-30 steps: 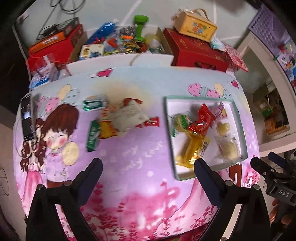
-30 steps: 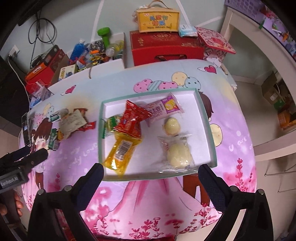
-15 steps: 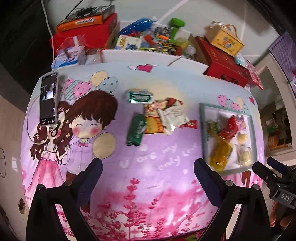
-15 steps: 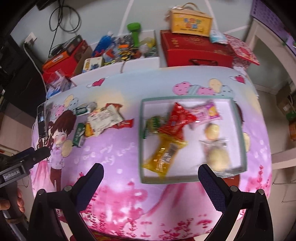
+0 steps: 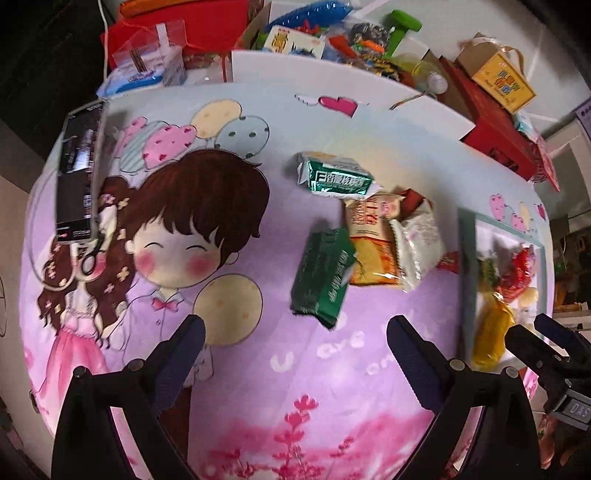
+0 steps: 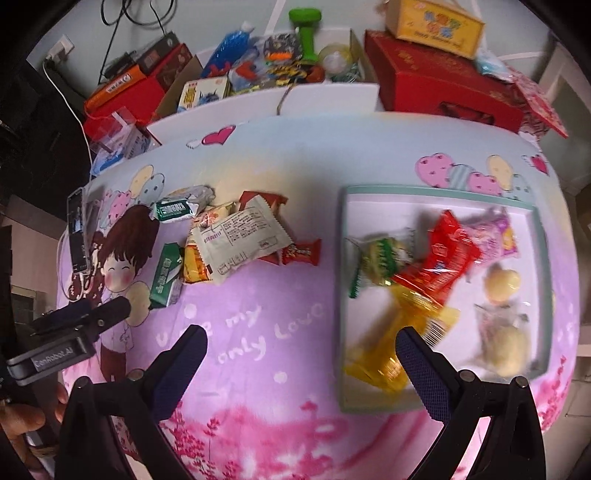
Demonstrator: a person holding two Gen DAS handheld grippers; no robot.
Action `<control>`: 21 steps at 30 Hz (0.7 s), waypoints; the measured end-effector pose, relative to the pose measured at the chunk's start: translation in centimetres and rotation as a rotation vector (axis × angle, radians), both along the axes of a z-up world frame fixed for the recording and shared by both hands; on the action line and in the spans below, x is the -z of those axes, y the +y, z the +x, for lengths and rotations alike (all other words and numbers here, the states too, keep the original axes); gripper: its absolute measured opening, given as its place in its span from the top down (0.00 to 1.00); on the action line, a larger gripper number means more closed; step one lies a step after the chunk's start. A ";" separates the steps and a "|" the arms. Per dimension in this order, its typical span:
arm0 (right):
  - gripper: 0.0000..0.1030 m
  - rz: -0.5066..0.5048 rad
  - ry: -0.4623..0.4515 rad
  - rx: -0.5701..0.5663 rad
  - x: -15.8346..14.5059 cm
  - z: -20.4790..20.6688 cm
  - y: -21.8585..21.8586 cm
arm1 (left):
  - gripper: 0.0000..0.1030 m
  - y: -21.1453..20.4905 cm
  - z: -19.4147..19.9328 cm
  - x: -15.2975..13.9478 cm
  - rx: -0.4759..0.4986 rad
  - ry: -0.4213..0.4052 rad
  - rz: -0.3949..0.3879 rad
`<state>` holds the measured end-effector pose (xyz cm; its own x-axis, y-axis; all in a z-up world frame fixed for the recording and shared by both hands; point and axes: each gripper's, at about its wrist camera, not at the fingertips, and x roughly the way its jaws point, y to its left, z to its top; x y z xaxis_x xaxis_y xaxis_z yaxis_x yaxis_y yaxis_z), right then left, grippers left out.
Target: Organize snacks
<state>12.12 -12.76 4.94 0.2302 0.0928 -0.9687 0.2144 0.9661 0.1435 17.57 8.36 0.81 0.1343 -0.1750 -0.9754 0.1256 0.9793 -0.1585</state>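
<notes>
Left gripper (image 5: pixel 295 338): I see it spread wide, holding nothing, above the dark green packet (image 5: pixel 323 275).
Right gripper (image 6: pixel 301 349): spread too, empty, over the cloth (image 6: pixel 258 332).
Loose snacks (image 6: pixel 240 240): piled left of the tray (image 6: pixel 345 295).
Tray: holds several packets.

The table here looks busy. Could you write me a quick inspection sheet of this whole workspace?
Surface: cartoon-print tablecloth.
Job's things: white tray holding several wrapped snacks; loose snack pile to its left, including two green packets.
Clutter: phone at the cloth's left edge.
Tools: left tool open, empty, above the green packets; right tool open, empty, near the tray.
Cables: wires by the wall socket.
Surroundings: red gift boxes, yellow box, green dumbbell behind the table.
</notes>
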 end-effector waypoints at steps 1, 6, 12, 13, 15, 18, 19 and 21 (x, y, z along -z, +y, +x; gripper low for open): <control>0.00 -0.001 0.006 -0.005 0.5 0.5 0.2 | 0.04 -0.1 0.3 0.5 0.002 0.007 -0.002; 0.00 -0.003 0.024 -0.049 2.7 3.5 1.1 | 0.07 -0.5 2.2 3.4 0.019 0.040 -0.016; 0.00 0.005 0.032 -0.102 4.7 6.4 2.2 | 0.18 -1.0 3.7 5.5 0.048 0.068 -0.064; 0.01 0.005 0.034 -0.112 5.0 6.9 2.4 | 0.20 -1.1 3.9 5.7 0.053 0.068 -0.067; 0.01 0.007 0.037 -0.129 5.6 7.7 2.8 | 0.29 -1.4 4.2 6.1 0.069 0.071 -0.085; 0.01 0.009 0.044 -0.144 6.4 8.4 3.1 | 0.36 -1.9 4.4 6.4 0.085 0.072 -0.088; 0.01 0.011 0.046 -0.145 6.7 8.6 3.1 | 0.39 -2.0 4.5 6.4 0.091 0.071 -0.088; 0.03 0.021 0.053 -0.148 7.3 8.9 3.2 | 0.46 -2.2 4.5 6.3 0.095 0.070 -0.100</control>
